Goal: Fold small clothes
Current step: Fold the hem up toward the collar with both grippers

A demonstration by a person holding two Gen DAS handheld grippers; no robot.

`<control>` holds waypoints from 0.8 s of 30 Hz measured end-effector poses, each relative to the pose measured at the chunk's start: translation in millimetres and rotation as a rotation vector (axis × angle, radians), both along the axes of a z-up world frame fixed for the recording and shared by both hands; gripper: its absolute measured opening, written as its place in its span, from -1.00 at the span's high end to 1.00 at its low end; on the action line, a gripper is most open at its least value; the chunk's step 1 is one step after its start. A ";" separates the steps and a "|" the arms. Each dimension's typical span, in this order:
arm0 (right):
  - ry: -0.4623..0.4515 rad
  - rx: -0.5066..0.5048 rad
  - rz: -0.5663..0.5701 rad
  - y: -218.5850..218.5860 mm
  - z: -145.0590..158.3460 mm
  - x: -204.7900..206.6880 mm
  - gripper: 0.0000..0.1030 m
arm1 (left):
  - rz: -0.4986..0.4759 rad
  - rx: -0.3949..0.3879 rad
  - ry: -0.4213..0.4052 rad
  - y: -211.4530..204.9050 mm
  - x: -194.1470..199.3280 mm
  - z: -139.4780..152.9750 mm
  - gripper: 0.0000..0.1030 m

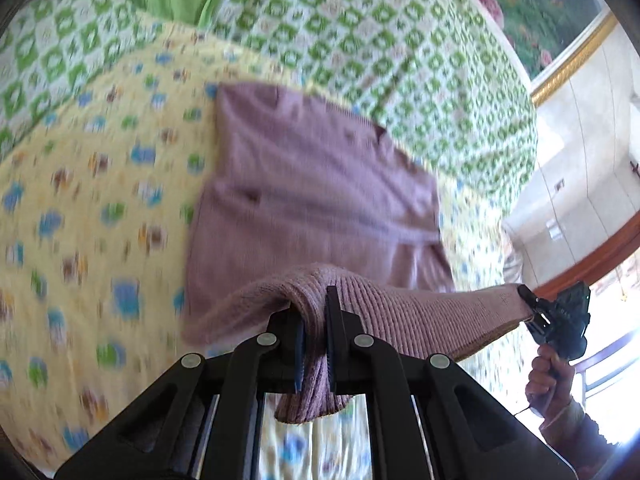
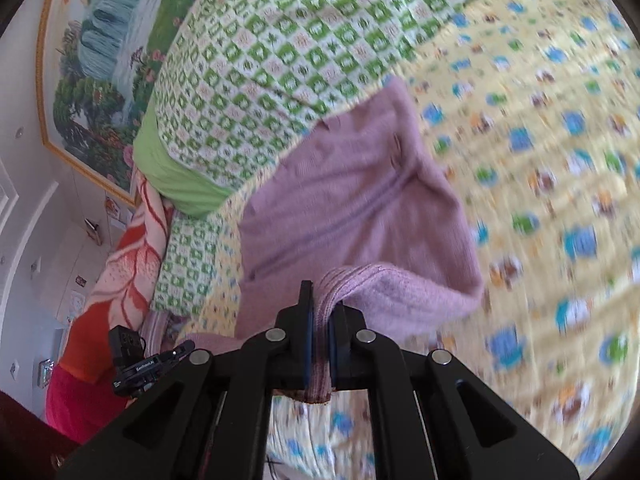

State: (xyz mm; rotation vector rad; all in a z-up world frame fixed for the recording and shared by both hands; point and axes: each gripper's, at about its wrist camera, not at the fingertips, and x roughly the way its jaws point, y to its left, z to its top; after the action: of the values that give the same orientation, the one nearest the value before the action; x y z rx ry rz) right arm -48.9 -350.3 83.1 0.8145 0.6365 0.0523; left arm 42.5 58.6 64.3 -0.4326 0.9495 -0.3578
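A small mauve knitted cardigan [image 1: 312,184] with buttons lies on the yellow patterned bed sheet [image 1: 80,200]; it also shows in the right wrist view [image 2: 344,200]. My left gripper [image 1: 314,312] is shut on the cardigan's ribbed hem and lifts it off the sheet. My right gripper [image 2: 320,312] is shut on the same hem further along. The right gripper also shows in the left wrist view [image 1: 528,300], holding the other end of the raised edge. The left gripper's body shows at the lower left of the right wrist view [image 2: 136,364]. Both views are blurred.
A green-and-white checked quilt [image 1: 380,40] is bunched just behind the cardigan. A red and pink floral blanket [image 2: 120,280] lies at the bed's side. A framed landscape painting [image 2: 100,60] hangs on the wall.
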 end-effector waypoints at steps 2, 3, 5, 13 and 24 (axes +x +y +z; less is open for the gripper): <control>-0.017 -0.012 -0.018 -9.0 4.8 21.2 0.87 | 0.004 0.009 -0.016 -0.6 21.3 4.7 0.88; -0.024 -0.014 -0.023 -13.2 5.7 30.6 0.87 | 0.006 0.018 -0.019 -2.6 35.0 4.8 0.88; -0.030 -0.018 -0.035 -21.4 6.1 51.7 0.87 | 0.007 0.034 -0.021 -6.7 55.2 4.0 0.88; -0.004 -0.050 -0.056 -49.9 -1.3 123.4 0.87 | 0.019 0.065 -0.025 -18.7 129.7 1.6 0.88; 0.026 -0.083 -0.049 -79.6 -11.7 205.3 0.87 | 0.053 0.096 -0.017 -24.2 215.5 -5.3 0.88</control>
State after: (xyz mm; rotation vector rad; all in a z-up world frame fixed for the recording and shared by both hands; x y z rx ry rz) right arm 156.4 -429.9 71.4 0.7508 0.6384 -0.0295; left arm 258.0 34.4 59.0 -0.3658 0.9328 -0.2664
